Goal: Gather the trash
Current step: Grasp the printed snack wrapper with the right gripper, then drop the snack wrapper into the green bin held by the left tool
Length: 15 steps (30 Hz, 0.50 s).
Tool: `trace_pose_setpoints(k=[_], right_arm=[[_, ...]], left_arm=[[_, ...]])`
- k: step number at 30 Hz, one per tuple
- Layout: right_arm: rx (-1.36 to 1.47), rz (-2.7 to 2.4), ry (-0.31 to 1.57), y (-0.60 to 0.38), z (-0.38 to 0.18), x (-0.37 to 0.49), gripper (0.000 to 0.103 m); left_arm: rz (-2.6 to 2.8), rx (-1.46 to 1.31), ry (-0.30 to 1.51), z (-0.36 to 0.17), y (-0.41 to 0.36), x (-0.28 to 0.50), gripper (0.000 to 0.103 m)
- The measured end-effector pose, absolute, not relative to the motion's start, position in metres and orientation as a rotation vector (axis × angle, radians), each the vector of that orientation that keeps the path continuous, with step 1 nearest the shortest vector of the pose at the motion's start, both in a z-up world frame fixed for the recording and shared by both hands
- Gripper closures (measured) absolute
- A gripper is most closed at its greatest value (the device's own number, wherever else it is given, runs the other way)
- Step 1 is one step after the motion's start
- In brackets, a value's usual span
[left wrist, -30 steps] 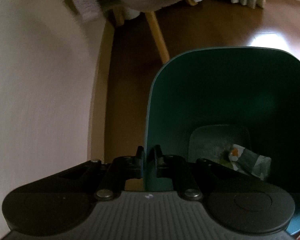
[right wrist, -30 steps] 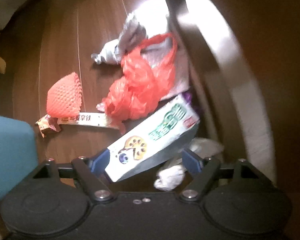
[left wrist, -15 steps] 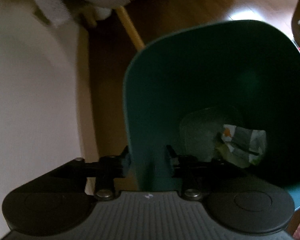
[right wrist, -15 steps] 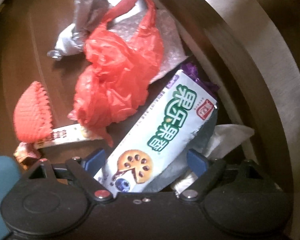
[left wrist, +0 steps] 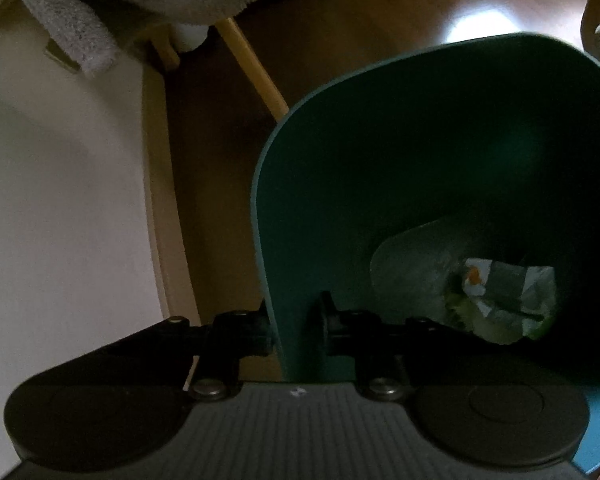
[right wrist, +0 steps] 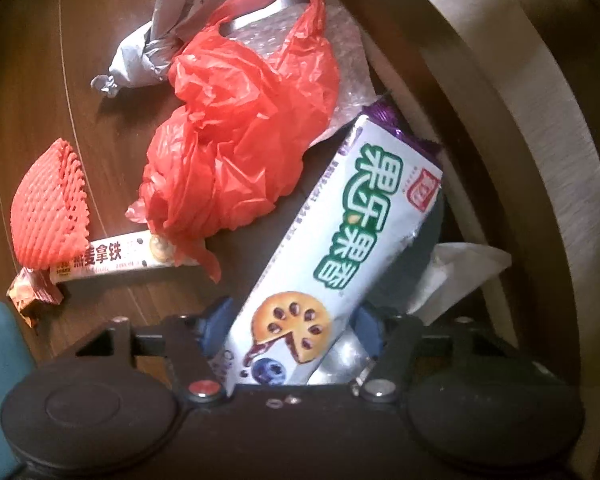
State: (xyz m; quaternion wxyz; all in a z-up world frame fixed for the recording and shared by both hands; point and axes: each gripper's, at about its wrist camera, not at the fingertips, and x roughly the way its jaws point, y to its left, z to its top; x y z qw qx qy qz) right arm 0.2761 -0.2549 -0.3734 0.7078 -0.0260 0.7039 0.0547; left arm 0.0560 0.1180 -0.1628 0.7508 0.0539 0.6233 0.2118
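Right gripper (right wrist: 290, 328): jaws just closed in, blue pads now pinching the near end of the biscuit pack (right wrist: 332, 248). Pack white with green lettering, a pie picture and a purple crimped far end; it slants up and right from the jaws, its far end beside the curved furniture base (right wrist: 540, 140).

Left gripper (left wrist: 296, 320): jaws just narrowed, one finger outside and one inside the bin wall, pinching the rim of the bin (left wrist: 300, 168). Bin teal, open; crumpled wrapper (left wrist: 504, 300) lies on its bottom.

Floor litter, right view:
- Red bag (right wrist: 240, 128), crumpled, just left of the pack, lying on bubble wrap (right wrist: 344, 68).
- Grey bag (right wrist: 156, 48), twisted, beyond the red bag.
- Red foam net (right wrist: 50, 208), far left.
- Bar wrapper (right wrist: 112, 262), touching the net's lower edge.
- White tissue (right wrist: 456, 276), right of the pack, partly under it.

Wood floor (right wrist: 40, 80) beneath all.
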Motion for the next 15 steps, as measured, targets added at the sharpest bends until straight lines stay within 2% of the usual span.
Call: trace_pose_setpoints(k=[1, 2, 6, 12, 15], right_arm=[[-0.069, 0.136, 1.557, -0.254, -0.370, 0.274, 0.061], [-0.079, 0.151, 1.552, -0.252, -0.366, 0.271, 0.064], [-0.153, 0.223, 1.535, -0.251, -0.340, 0.259, 0.070], [-0.225, 0.375, 1.496, -0.239, -0.279, 0.247, 0.070], [-0.278, 0.509, 1.393, -0.214, -0.223, 0.236, 0.070]], left_arm=[[0.457, 0.114, 1.352, -0.160, 0.115, 0.057, 0.087], [0.443, 0.111, 1.339, -0.155, 0.111, 0.057, 0.088], [0.391, 0.105, 1.306, -0.136, 0.096, 0.057, 0.095], [0.379, 0.196, 1.283, -0.120, 0.053, 0.065, 0.096], [0.397, 0.239, 1.286, -0.116, 0.034, 0.072, 0.096]])
